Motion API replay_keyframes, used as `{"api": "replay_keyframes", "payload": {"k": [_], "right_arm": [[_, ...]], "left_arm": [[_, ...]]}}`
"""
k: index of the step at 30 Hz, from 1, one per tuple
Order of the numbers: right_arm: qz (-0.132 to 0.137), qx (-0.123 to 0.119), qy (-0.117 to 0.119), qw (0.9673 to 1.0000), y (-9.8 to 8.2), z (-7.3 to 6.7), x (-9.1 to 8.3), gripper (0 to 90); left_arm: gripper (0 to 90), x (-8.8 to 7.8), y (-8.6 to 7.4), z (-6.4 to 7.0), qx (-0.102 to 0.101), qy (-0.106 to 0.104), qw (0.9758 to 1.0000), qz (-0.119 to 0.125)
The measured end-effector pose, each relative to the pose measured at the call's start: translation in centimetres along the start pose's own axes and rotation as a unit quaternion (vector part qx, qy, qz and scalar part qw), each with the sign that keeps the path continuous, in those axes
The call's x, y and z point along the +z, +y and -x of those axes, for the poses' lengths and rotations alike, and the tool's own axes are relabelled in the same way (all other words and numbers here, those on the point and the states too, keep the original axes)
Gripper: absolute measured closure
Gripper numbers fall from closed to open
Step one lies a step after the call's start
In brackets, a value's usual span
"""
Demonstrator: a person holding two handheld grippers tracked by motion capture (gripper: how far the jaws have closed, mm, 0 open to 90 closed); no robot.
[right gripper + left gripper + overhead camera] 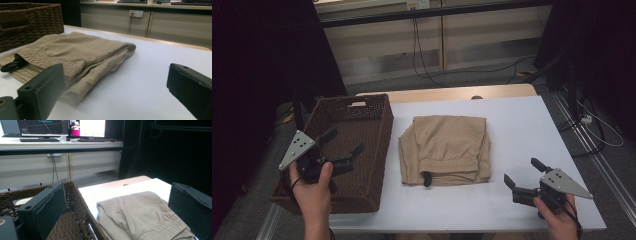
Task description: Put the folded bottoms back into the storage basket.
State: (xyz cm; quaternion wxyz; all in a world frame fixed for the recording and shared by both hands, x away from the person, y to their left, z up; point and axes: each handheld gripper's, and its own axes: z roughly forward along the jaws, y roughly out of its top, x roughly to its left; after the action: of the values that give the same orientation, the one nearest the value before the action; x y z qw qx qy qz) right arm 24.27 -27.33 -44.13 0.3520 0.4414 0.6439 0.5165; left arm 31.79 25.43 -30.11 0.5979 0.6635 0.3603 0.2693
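Note:
Folded tan shorts (445, 149) (142, 217) (72, 53) lie on the white table (512, 130), with a black drawstring (427, 178) (12, 65) at the near edge of the waistband. A dark brown wicker basket (354, 150) (75, 220) (30, 22) stands at the table's left end. My left gripper (343, 142) (117, 220) hovers over the basket, open and holding nothing, jaws pointing toward the shorts. Near the front right of the table my right gripper (522, 172) (115, 97) is open with nothing between its jaws, a short way right of the shorts.
Beyond the table's far wooden edge (452, 93) the floor carries cables (492, 67) and a low wall unit (437, 40). Monitors (62, 127) stand on a desk in the left gripper view. Dark curtains flank both sides. Bare tabletop lies right of the shorts.

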Motion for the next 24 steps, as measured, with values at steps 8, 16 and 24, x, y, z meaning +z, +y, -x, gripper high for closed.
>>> {"api": "replay_keyframes", "payload": {"k": [8,16,24], "right_arm": [[-0.012,-0.007,0.006,0.9999,0.0,-0.5,0.9,1.3],[-0.026,-0.01,0.007,0.9996,0.2,-0.8,2.2,1.3],[-0.058,-0.017,0.015,0.998,0.8,-1.5,4.7,2.1]], "left_arm": [[1.4,0.2,-0.1,-0.2,0.001,0.0,1.0,-0.003],[1.4,0.3,-0.2,-0.2,0.001,0.002,1.0,-0.005],[1.5,0.5,-0.4,-0.2,0.001,0.003,1.0,-0.008]]}}
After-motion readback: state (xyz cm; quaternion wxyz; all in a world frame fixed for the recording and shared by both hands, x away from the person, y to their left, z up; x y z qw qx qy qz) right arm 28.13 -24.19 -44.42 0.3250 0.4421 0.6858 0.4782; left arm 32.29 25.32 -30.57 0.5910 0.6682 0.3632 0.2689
